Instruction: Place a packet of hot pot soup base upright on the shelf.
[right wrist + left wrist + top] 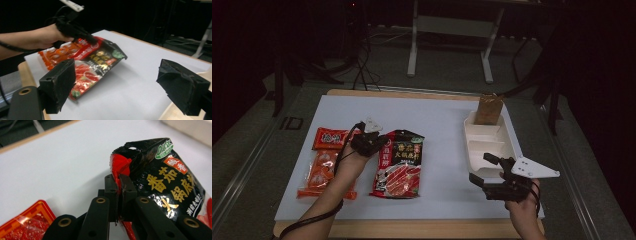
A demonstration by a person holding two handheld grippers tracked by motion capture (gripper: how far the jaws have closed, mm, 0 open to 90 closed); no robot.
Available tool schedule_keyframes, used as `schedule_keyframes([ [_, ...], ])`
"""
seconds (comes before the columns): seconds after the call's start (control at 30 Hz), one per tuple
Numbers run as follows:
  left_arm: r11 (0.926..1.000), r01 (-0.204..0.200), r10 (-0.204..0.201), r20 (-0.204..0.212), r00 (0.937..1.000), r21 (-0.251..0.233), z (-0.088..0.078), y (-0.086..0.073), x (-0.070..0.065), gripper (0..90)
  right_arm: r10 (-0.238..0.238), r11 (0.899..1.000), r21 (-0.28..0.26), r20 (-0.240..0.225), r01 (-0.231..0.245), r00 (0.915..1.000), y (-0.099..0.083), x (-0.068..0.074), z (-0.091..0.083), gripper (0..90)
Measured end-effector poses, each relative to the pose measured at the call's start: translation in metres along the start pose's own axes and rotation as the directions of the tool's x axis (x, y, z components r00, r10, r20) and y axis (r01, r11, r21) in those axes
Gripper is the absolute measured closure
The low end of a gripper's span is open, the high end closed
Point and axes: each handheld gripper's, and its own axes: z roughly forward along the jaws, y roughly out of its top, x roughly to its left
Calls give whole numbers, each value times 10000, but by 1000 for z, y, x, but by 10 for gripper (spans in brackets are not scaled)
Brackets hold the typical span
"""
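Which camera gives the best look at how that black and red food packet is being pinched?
The left gripper view: the left gripper clamps the black and red plastic food packet by its folded edge, close up. The high view shows the whole packet, grip tiny. The right gripper view shows its lifted end.

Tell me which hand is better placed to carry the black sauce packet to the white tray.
Left, probably. The left gripper is already shut on the black sauce packet at its edge. The right gripper stands open with nothing between its jaws, beside the white tray.
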Motion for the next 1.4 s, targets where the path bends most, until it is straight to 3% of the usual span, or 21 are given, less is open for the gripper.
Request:
schedule_keyframes([
  [0.13, 9995, -190, 187, -116, 9998, -253, -10, 3, -8, 878, 172, 9998, -133, 161, -170, 9997, 2, -1, -1, 148],
  [0.3, 9969, -519, 518, -25, 9987, -596, -19, 7, -15, 878, 525, 9986, -102, 33, -525, 9986, 4, 0, 1, 147],
  [0.57, 9908, -735, 754, 130, 9971, -1136, -32, 10, -27, 880, 203, 9995, 219, 116, -206, 9997, 5, 4, 8, 106],
  [0.73, 9803, -1228, 1279, 233, 9915, -1548, -46, 15, -39, 883, 305, 9989, 365, 49, -307, 9995, 6, 5, 11, 106],
  [0.83, 9762, -1297, 1392, 432, 9893, -1737, -56, 21, -48, 883, 462, 9982, 396, -35, -460, 9989, 8, 3, 12, 106],
  [1.07, 9529, -1871, 1981, 230, 9799, -2388, -72, 28, -63, 886, 527, 9979, 385, -89, -523, 9986, 13, 2, 16, 111],
  [1.13, 9492, -1890, 1994, 163, 9798, -2515, -74, 28, -64, 886, 455, 9981, 413, -110, -450, 9989, 13, 2, 17, 115],
  [1.17, 9410, -1837, 1956, 139, 9806, -2841, -78, 30, -64, 886, 423, 9982, 439, -131, -417, 9990, 13, 2, 18, 115],
  [1.33, 9350, -1424, 1696, 568, 9839, -3247, -83, 35, -62, 886, 483, 9980, 418, -447, -464, 9978, 22, 3, 27, 171],
  [1.37, 9273, -1452, 1749, 565, 9830, -3450, -85, 36, -64, 886, 460, 9981, 423, -517, -439, 9976, 23, 3, 29, 181],
  [1.4, 9273, -1452, 1749, 565, 9830, -3450, -85, 36, -64, 886, 460, 9981, 423, -517, -439, 9976, 23, 3, 29, 181],
])
